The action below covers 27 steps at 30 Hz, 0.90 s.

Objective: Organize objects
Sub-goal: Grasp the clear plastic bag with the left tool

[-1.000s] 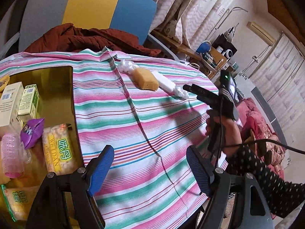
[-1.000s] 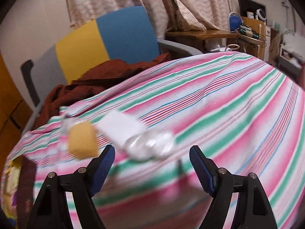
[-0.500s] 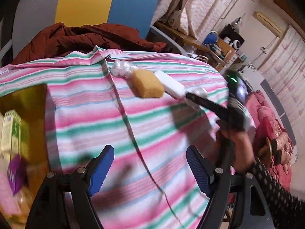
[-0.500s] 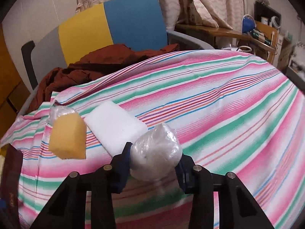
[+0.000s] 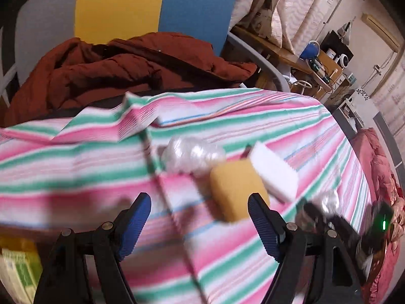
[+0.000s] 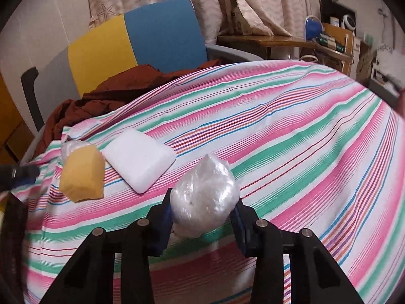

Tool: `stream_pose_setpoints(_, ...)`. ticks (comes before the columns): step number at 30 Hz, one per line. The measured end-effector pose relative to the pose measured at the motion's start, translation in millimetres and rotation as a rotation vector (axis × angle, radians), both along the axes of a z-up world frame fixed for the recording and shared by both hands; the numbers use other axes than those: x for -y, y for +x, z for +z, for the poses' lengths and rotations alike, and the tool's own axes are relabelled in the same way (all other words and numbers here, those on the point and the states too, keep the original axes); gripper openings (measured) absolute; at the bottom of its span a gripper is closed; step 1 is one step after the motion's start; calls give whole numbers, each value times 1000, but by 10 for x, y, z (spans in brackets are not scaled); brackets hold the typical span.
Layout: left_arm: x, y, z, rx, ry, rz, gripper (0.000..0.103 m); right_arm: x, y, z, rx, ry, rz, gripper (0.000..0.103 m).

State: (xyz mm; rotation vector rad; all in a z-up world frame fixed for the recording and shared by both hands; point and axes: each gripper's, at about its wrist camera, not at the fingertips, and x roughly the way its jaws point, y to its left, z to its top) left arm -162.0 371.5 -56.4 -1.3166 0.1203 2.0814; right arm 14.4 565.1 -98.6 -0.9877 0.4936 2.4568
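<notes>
My right gripper [image 6: 202, 210] is shut on a clear plastic-wrapped bundle [image 6: 204, 197] and holds it just above the striped tablecloth [image 6: 291, 136]. A white sponge [image 6: 139, 157] and a yellow sponge [image 6: 82, 173] lie to its left, with a second plastic bundle [image 6: 72, 145] behind the yellow one. My left gripper [image 5: 198, 215] is open and empty, close in front of the yellow sponge [image 5: 236, 188], the white sponge [image 5: 274, 171] and the second bundle [image 5: 191, 155]. The right gripper and its bundle [image 5: 327, 201] show blurred at the right.
A chair [image 5: 141, 7] with a rust-brown jacket [image 5: 121, 68] stands behind the table. A green and white box [image 5: 20, 271] sits at the lower left on a wooden surface. A desk with clutter [image 6: 326, 38] is at the back right.
My right gripper closed on the plastic bundle and lifted it slightly. My left gripper moved forward and right towards the sponges; the boxes and packets slid out of view to the left.
</notes>
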Motion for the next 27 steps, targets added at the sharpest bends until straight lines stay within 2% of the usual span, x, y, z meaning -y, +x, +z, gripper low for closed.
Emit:
stream_pose_setpoints(2,-160,-122,-34,23,-10,-10,82,9,-5,-5,3,10,-2,42)
stream_pose_setpoints(6,-380,-321,-73,2,-39,29,82,3,5,-24,1,12,-4,41)
stream_pose_setpoints(8,-485,-383,-112,-27,-69,36,82,0,3,-27,-1,14,-6,41)
stream_pose_setpoints(12,-626,-430,-342,-16,-154,1,78,-1,1,-35,-2,20,-9,40)
stream_pose_setpoints(16,-542,-371,-375,-69,-107,11,68,14,-4,-37,0,30,-15,38)
stream_pose_setpoints(20,-416,-346,-256,-100,-65,53,66,9,2,-41,-2,29,-17,38)
stream_pose_setpoints(23,-255,-290,-99,-142,-2,88,66,-4,22,-37,-9,27,-29,36)
stream_pose_setpoints(26,-47,-205,92,-187,66,120,66,-30,64,-14,-20,28,-61,45)
stream_pose_setpoints(27,18,-181,134,-184,89,129,66,-64,107,9,-35,19,-82,54)
